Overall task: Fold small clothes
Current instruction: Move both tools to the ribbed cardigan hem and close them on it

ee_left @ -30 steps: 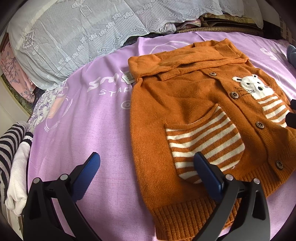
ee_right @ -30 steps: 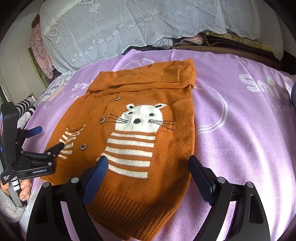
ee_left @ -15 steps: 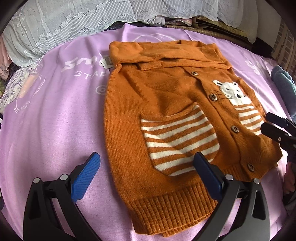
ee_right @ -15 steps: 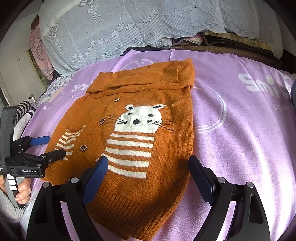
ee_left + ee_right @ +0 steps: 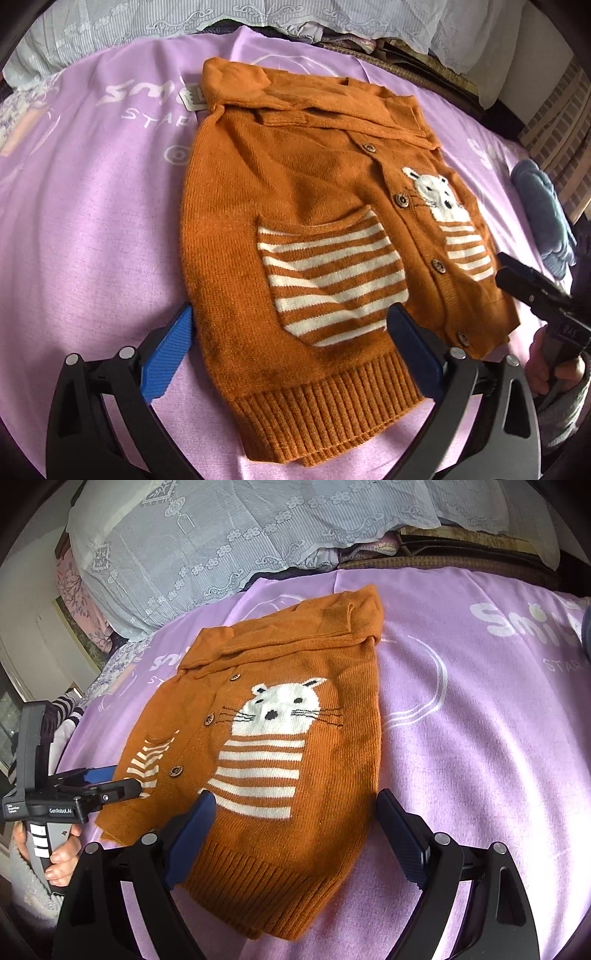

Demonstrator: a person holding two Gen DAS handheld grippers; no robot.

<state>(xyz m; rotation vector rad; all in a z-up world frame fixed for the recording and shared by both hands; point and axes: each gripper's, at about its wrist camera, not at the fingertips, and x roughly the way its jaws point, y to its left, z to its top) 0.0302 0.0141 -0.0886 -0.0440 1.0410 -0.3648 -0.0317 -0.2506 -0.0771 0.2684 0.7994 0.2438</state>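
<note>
- An orange knitted cardigan (image 5: 295, 206) is laid flat, front up, on a lilac sheet (image 5: 92, 221) printed with white lettering; in the left wrist view it fills the middle of the frame, running from upper centre down to the lower right.
- Its sleeves (image 5: 314, 107) are seen folded across the top of the garment, near the collar.
- A striped pocket (image 5: 332, 280) is sewn on one front panel, and a white cat face (image 5: 284, 709) above white stripes is knitted on the other; a row of dark buttons (image 5: 400, 201) runs between them.
- The ribbed hem (image 5: 325, 413) lies at the lower centre of the left wrist view.
- The left gripper (image 5: 291, 350) is held with its jaws wide apart; nothing is clamped, and the hem corner and pocket side of the cardigan are framed between the blue pads (image 5: 168, 354).
- The right gripper (image 5: 295, 834) is likewise spread wide and grips nothing; the cat side of the hem is seen between its fingers (image 5: 402, 834) at the lower centre of the right wrist view.
- A hand (image 5: 61, 864) around the left gripper's handle is visible at the lower left of the right wrist view.
- A white lace-patterned cover (image 5: 221, 535) is piled along the top of both frames.
- A blue-grey folded cloth (image 5: 543, 218) lies at the right edge of the left wrist view, apart from the cardigan.
</note>
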